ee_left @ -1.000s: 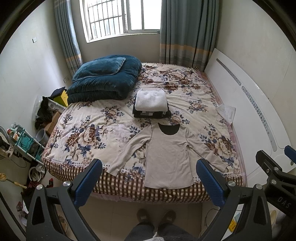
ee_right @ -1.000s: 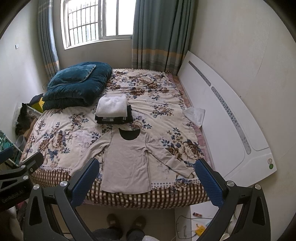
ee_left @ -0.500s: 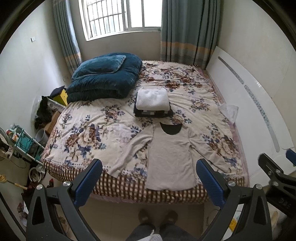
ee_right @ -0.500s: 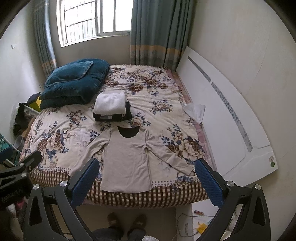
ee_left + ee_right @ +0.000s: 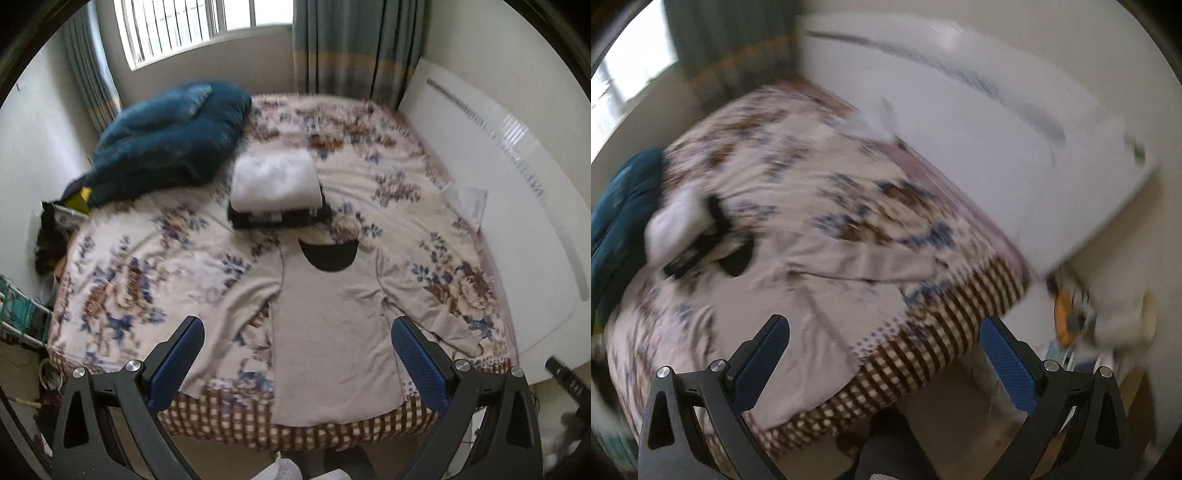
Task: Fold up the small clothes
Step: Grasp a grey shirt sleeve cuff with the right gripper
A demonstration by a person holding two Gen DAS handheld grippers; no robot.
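A beige long-sleeved shirt (image 5: 328,325) lies flat, face up, on the near edge of the flowered bed (image 5: 155,266), sleeves spread, dark collar towards the window. It also shows, blurred, in the right wrist view (image 5: 783,314). A stack of folded clothes (image 5: 275,188) with a white piece on top sits just behind the collar. My left gripper (image 5: 295,365) is open and empty, above the shirt's hem. My right gripper (image 5: 884,363) is open and empty, over the bed's near right corner.
A teal duvet and pillow (image 5: 166,136) are heaped at the bed's far left. A white headboard panel (image 5: 498,177) leans along the right wall. A small white cloth (image 5: 467,199) lies at the bed's right edge. Clutter (image 5: 22,314) stands on the floor at left.
Both grippers have moved closer to the bed. The right gripper has swung and tilted towards the bed's right corner, blurring its view. The shirt has not moved.
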